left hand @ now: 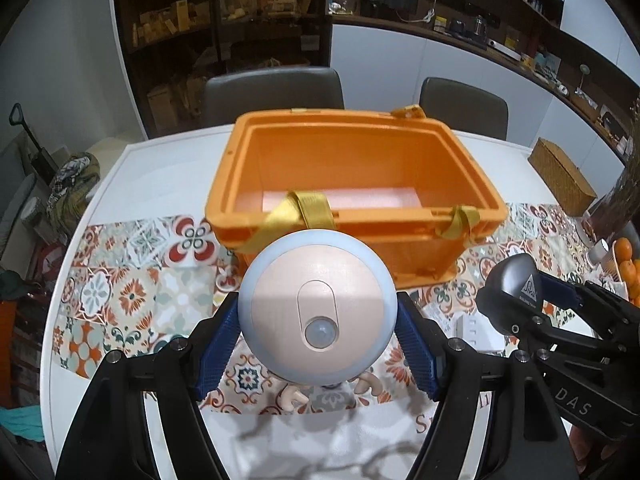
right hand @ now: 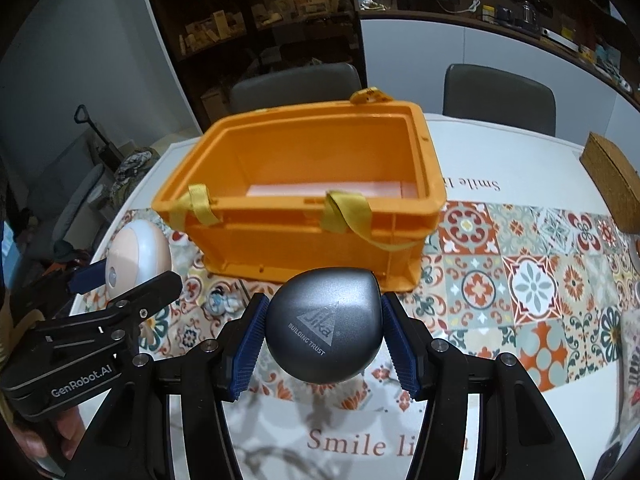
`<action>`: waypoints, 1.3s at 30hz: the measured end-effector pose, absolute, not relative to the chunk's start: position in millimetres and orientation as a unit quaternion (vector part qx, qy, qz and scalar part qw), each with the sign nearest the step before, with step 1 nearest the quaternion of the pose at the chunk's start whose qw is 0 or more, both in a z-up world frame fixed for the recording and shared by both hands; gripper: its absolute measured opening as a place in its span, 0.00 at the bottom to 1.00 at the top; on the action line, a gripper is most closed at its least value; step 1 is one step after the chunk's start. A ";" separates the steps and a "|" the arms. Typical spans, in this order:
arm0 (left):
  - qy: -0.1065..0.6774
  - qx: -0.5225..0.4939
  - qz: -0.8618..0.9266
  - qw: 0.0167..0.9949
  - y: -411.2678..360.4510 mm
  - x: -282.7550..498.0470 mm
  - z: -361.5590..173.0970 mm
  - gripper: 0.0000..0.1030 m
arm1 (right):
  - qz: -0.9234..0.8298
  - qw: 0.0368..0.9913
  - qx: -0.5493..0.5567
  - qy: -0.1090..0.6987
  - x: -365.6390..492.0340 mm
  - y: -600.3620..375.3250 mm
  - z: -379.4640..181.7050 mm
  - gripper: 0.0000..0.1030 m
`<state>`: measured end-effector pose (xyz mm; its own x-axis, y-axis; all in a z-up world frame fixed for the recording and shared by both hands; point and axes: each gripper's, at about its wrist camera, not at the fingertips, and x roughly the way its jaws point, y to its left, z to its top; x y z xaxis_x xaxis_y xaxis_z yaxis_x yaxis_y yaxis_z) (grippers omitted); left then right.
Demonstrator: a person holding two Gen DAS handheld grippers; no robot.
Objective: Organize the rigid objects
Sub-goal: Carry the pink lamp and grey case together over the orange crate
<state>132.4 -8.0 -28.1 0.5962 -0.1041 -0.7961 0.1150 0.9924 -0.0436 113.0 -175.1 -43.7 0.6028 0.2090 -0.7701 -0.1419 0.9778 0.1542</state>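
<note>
An open orange crate with yellow straps stands on the table ahead of both grippers, a white sheet on its floor. My left gripper is shut on a round sensor light with a pale blue rim and peach face, held above the tablecloth just in front of the crate. My right gripper is shut on a dark grey rounded case printed "Sika Building Trust", also lifted short of the crate. Each gripper appears in the other view: right gripper, left gripper with the sensor light.
A patterned tile runner crosses the white round table. A small beige figure lies under the light, a little blue-white toy near the crate. Woven box and oranges at the right; two chairs behind.
</note>
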 end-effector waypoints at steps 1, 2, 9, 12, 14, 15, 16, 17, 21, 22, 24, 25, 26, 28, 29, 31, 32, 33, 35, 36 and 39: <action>0.443 0.006 -0.061 0.895 -7.8 133.3 -25.9 0.72 | 0.099 0.895 0.039 0.433 114.1 -174.5 -42.5 0.55; 0.441 0.006 -0.060 0.895 -7.6 134.4 -24.4 0.72 | 0.100 0.896 0.040 0.432 115.1 -174.6 -41.8 0.55; 0.433 0.004 -0.057 0.899 -5.1 142.1 -15.1 0.72 | 0.101 0.900 0.039 0.421 123.6 -173.2 -33.3 0.55; 0.432 0.002 -0.055 0.900 -3.7 146.5 -11.7 0.72 | 0.101 0.903 0.037 0.417 128.0 -171.5 -28.6 0.55; 0.431 -0.001 -0.056 0.901 -2.6 150.1 -9.0 0.72 | 0.101 0.903 0.036 0.417 131.7 -170.5 -25.8 0.55; 0.431 -0.001 -0.056 0.901 -2.0 151.8 -7.9 0.72 | 0.101 0.903 0.035 0.417 132.9 -170.2 -25.0 0.55; 0.430 -0.002 -0.056 0.901 -1.5 153.7 -6.6 0.72 | 0.101 0.903 0.036 0.416 133.5 -170.0 -24.6 0.55; 0.429 -0.002 -0.056 0.901 -0.9 155.8 -5.3 0.72 | 0.101 0.903 0.035 0.416 135.0 -169.3 -23.1 0.55; 0.425 0.001 -0.056 0.904 -0.2 162.9 0.1 0.72 | 0.098 0.905 0.031 0.413 143.7 -166.8 -15.5 0.55; 0.423 0.002 -0.056 0.904 -0.3 165.4 2.2 0.72 | 0.097 0.906 0.030 0.412 146.0 -166.3 -13.4 0.55; 0.420 0.004 -0.057 0.906 -0.5 169.3 5.0 0.72 | 0.093 0.907 0.028 0.410 151.3 -165.6 -9.6 0.55; 0.420 0.005 -0.056 0.906 -0.6 171.7 6.3 0.72 | 0.093 0.907 0.027 0.410 153.5 -165.4 -8.3 0.55; 0.419 0.006 -0.057 0.906 -0.3 173.7 7.5 0.72 | 0.091 0.907 0.027 0.411 156.9 -164.7 -6.3 0.55; 0.419 0.006 -0.059 0.906 0.0 179.3 9.6 0.72 | 0.089 0.906 0.027 0.413 162.9 -164.3 -3.5 0.55; 0.418 0.006 -0.059 0.906 0.0 181.0 10.1 0.72 | 0.089 0.905 0.025 0.415 166.2 -163.7 -2.9 0.55; 0.418 0.011 -0.059 0.906 -0.3 186.3 11.1 0.72 | 0.089 0.904 0.027 0.417 174.2 -163.4 -2.2 0.55; 0.418 0.014 -0.058 0.906 -0.6 188.2 11.1 0.72 | 0.089 0.903 0.027 0.419 177.1 -163.6 -2.1 0.55; 0.419 0.016 -0.058 0.906 -0.9 190.7 10.9 0.72 | 0.089 0.902 0.028 0.421 179.6 -163.1 -1.7 0.55; 0.422 0.018 -0.057 0.905 -0.1 196.7 10.6 0.72 | 0.091 0.901 0.030 0.423 185.1 -162.9 -1.3 0.55; 0.423 0.018 -0.059 0.904 -0.1 199.7 10.8 0.72 | 0.091 0.900 0.029 0.425 187.6 -162.2 -1.3 0.55; 0.425 0.019 -0.060 0.903 0.3 209.0 10.5 0.72 | 0.090 0.898 0.027 0.429 194.6 -160.6 -0.9 0.55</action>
